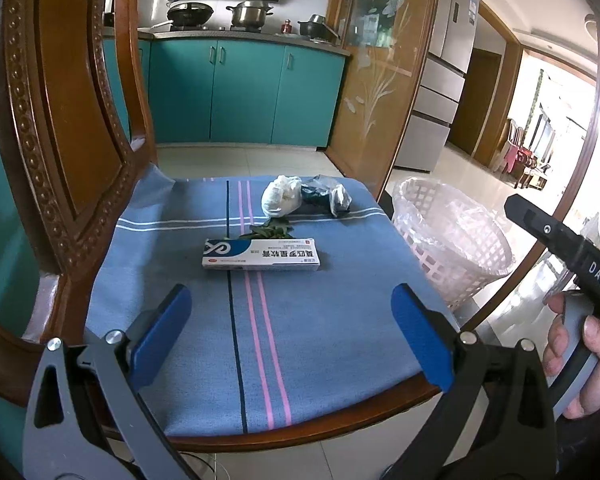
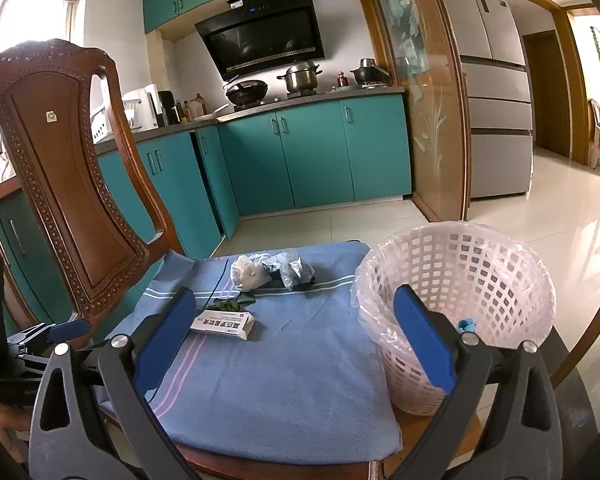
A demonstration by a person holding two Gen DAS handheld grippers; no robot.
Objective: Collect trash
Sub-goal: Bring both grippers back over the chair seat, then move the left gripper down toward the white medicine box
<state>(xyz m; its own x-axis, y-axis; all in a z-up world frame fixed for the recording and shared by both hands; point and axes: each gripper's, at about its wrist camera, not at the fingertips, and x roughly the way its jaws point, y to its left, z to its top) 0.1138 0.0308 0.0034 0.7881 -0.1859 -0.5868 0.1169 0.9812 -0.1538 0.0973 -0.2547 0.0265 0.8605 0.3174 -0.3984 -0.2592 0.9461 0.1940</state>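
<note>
On the chair's blue striped cloth lie a white and blue medicine box, some green leaves, a crumpled white bag and a grey plastic wrapper. A pink lattice bin with a clear liner stands to the right of the seat. My left gripper is open over the near edge of the seat, short of the box. My right gripper is open, its right finger in front of the bin. A small blue scrap lies inside the bin.
A carved wooden chair back rises at the left. Teal kitchen cabinets with pots on the stove stand behind, a fridge to the right. A hand holds the right gripper's handle.
</note>
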